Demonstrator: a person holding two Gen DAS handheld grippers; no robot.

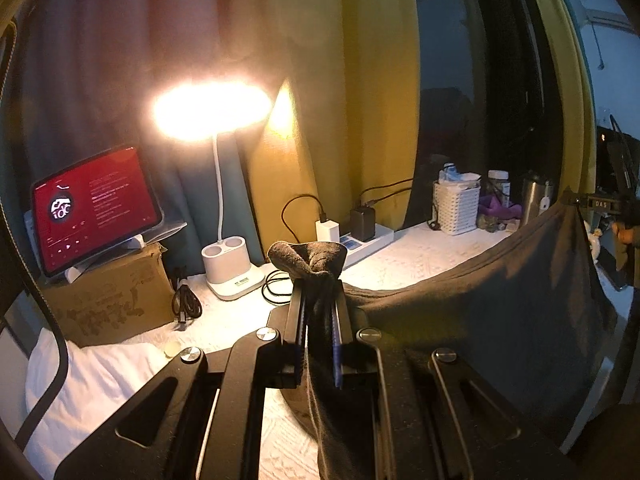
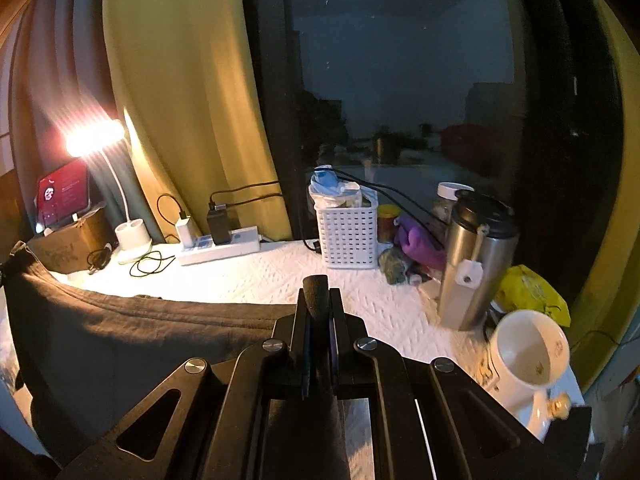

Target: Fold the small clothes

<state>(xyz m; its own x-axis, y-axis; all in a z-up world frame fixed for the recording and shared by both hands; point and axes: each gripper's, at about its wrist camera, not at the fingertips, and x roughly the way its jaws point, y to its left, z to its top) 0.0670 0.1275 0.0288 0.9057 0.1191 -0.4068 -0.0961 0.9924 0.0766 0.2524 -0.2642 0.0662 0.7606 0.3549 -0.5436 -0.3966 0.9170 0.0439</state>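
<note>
Left wrist view: at the far left a tablet (image 1: 94, 208) leans on a cardboard box (image 1: 116, 300), with a lit desk lamp (image 1: 212, 110) just beside it and a power strip (image 1: 360, 242) further right. At centre the left gripper (image 1: 318, 280) has its jaws clamped on a bunched corner of the dark garment (image 1: 480, 300), which sags in a shallow curve across to the right gripper (image 1: 588, 202) at the far edge; that one also pinches a corner, confirmed in the right wrist view, where cloth stands between the closed jaws of the right gripper (image 2: 316, 292). The garment (image 2: 140, 332) hangs between the two tools above the white bed cover (image 2: 260, 276), its lower part hidden behind the gripper bodies. Assessment: the step in hand appears to be spreading the piece by its top edge before laying it flat. To do it well, both grips should stay firm, the hands draw apart until the sag goes, and the edge stay level. Hazards at right: a steel tumbler (image 2: 476, 260) and white mug (image 2: 528, 356) stand near.
</note>
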